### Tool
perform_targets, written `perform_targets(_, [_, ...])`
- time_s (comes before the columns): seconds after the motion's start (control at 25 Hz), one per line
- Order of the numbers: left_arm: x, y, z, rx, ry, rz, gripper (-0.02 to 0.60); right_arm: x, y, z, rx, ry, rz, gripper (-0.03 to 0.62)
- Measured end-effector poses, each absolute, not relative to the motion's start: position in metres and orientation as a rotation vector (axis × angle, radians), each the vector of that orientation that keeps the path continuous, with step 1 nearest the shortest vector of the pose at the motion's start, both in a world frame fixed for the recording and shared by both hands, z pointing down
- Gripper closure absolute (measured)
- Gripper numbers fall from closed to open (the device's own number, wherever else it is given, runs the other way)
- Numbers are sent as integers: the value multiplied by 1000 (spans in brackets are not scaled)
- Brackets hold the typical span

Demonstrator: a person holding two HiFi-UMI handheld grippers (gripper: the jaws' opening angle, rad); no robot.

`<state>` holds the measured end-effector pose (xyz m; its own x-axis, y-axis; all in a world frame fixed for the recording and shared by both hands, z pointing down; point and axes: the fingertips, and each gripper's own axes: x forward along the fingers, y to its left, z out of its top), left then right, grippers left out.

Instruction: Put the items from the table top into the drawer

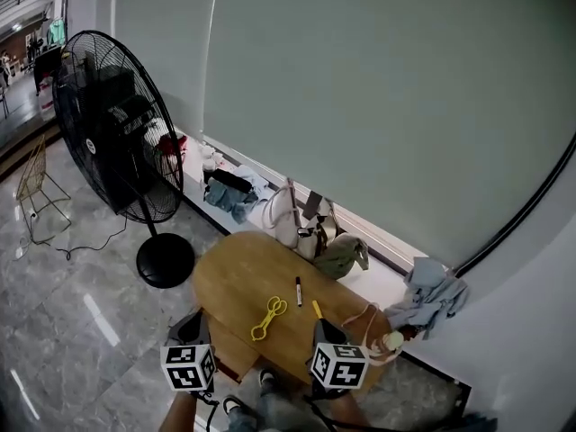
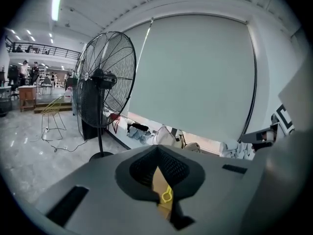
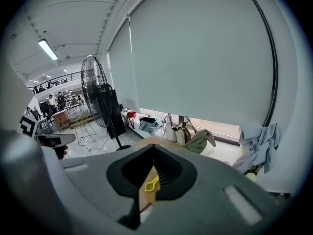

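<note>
Head view: taken from high above and looking steeply down, well back from the worktop point(image 1: 236, 273). The left tool point(image 1: 191, 327) and right tool point(image 1: 326, 331) were caught at its bottom edge.

Left gripper view: taken close behind that tool's own jaws and aimed slightly down across the worktop toward the blind-covered wall point(image 2: 195, 72).

Right gripper view: set likewise, from the other side.

The standing fan point(image 1: 117, 124), the yellow item point(image 1: 268, 318) and the wall were shared by all three views.
</note>
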<state>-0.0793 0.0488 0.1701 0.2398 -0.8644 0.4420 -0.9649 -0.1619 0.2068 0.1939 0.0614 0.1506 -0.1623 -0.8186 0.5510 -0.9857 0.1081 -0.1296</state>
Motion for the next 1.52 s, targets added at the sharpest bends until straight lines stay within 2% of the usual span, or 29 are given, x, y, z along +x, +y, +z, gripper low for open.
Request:
perform_targets(0.48, [-75, 10, 185, 2035, -1686, 333, 586, 198, 2, 169, 1704, -2057, 690, 589])
perform_targets(0.84, [-63, -13, 230, 1988, -1630, 398, 586, 197, -35, 224, 1610, -2012, 783, 588])
perform_targets(1.12, [-77, -35, 300, 1916, -1639, 456, 586, 178, -52, 310, 1537, -1949, 867, 589])
perform_targets(1.52, [-96, -32, 456, 1815, -1607, 514, 586, 169, -36, 465, 1570, -1790, 1045, 589])
